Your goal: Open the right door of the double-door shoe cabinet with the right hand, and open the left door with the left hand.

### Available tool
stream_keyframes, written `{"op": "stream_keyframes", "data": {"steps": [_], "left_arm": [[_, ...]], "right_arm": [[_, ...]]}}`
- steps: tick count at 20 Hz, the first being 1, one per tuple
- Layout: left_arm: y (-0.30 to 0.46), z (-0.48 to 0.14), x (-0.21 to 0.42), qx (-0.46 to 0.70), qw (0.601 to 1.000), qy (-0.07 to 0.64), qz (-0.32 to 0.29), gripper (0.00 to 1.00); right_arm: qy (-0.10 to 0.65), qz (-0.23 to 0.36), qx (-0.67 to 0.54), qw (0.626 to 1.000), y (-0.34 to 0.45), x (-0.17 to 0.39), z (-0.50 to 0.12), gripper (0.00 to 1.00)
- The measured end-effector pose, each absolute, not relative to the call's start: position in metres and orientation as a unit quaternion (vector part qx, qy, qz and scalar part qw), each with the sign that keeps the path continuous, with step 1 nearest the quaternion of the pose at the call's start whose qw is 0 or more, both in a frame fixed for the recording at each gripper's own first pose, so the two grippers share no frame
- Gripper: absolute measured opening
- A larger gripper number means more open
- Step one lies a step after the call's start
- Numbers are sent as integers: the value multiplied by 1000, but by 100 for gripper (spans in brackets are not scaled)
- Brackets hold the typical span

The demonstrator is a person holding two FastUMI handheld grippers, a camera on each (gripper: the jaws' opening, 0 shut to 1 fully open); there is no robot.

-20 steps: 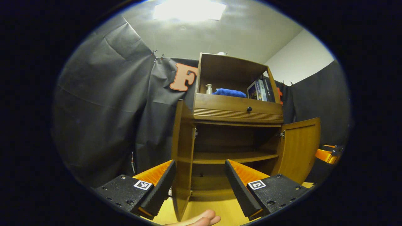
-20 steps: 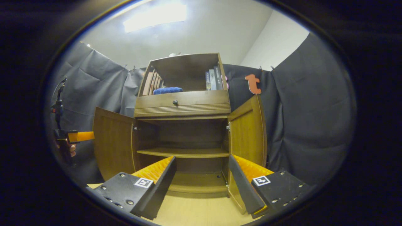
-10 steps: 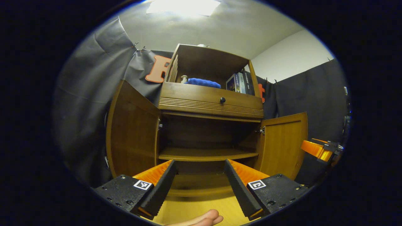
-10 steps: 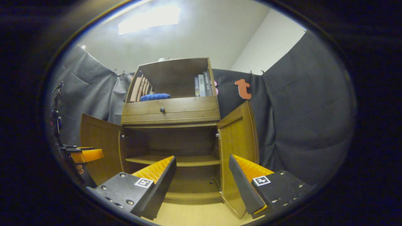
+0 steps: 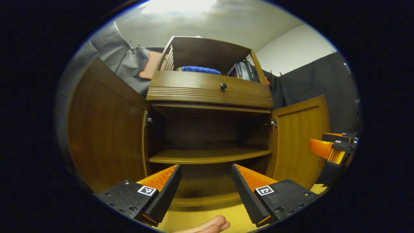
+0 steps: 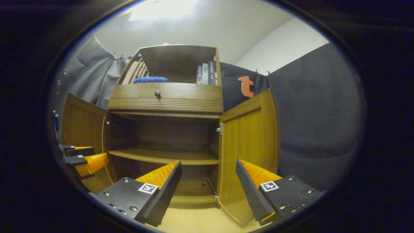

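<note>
Ahead of the left gripper (image 5: 205,191), fingers apart and holding nothing, stands the shoe cabinet (image 5: 207,97), its left door (image 5: 103,126) and right door (image 5: 297,136) swung wide. From the right gripper view, the right gripper (image 6: 208,191) also gapes empty before the right door (image 6: 249,145); the left door (image 6: 82,126) stands open at far left.

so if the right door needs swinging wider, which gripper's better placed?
Right. The right door stands open just ahead of the right gripper, whose jaws are open; the left gripper faces the middle shelf.
</note>
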State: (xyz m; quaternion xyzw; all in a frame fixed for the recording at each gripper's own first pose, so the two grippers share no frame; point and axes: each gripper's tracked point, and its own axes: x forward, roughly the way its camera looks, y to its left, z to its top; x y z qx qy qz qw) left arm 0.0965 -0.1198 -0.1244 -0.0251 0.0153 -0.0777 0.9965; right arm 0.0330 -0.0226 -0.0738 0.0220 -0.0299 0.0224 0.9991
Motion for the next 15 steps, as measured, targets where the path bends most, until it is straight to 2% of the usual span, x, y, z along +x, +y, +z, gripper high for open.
{"op": "stream_keyframes", "data": {"steps": [3, 5, 6, 8, 15], "left_arm": [[-124, -153, 120, 7, 995, 44, -92, 95], [-124, -169, 137, 6, 995, 62, -80, 96], [-123, -177, 142, 5, 994, 73, -76, 99], [-121, -183, 153, 4, 994, 76, -72, 100], [-105, -202, 174, -11, 995, 93, -45, 97]], "right_arm": [[-19, 41, 20, 999, 2, 56, -91, 99], [-16, 44, 14, 999, 17, 67, -103, 96], [-14, 44, 15, 999, 23, 73, -110, 99], [-2, 48, 27, 998, 34, 85, -125, 99], [25, 58, 43, 997, 50, 108, -148, 99]]}}
